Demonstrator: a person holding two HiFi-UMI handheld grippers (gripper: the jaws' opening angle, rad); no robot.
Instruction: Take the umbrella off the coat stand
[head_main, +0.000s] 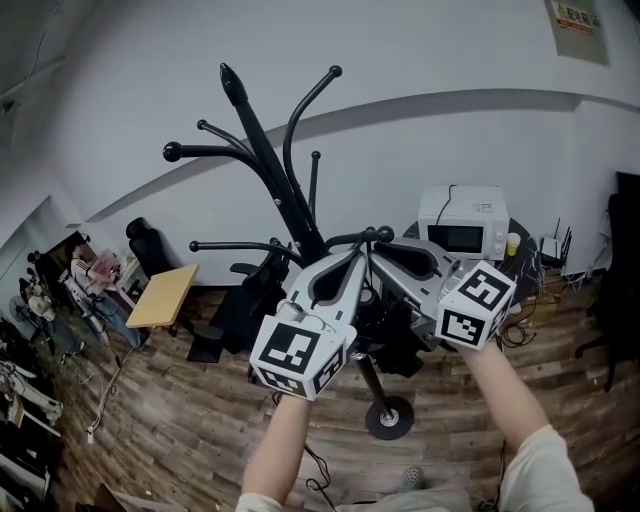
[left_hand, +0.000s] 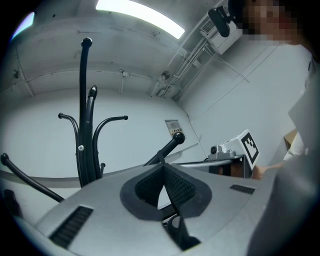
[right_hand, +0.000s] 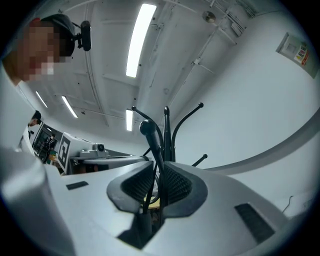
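Both grippers are raised to the black coat stand (head_main: 270, 160), converging on one short ball-tipped peg (head_main: 362, 238) that juts from its pole. The left gripper (head_main: 352, 258) comes in from the lower left and the right gripper (head_main: 385, 250) from the right, their tips close together at the peg. The left gripper view shows its jaws pressed together at the tips, with the peg rising just beyond them toward its ball end. A thin dark strip sits at the seam, though whether it is pinched cannot be told. In the right gripper view the jaws stand at a narrow gap. The peg and a thin dark cord (right_hand: 146, 187) run through it, with light showing beside them, so the pads do not clamp. The umbrella (head_main: 400, 340) appears as a dark folded bundle hanging against the pole just below both grippers, above the round base (head_main: 388, 417) on the wooden floor (head_main: 180, 430). Behind, a white microwave (head_main: 462, 225) stands by the wall.
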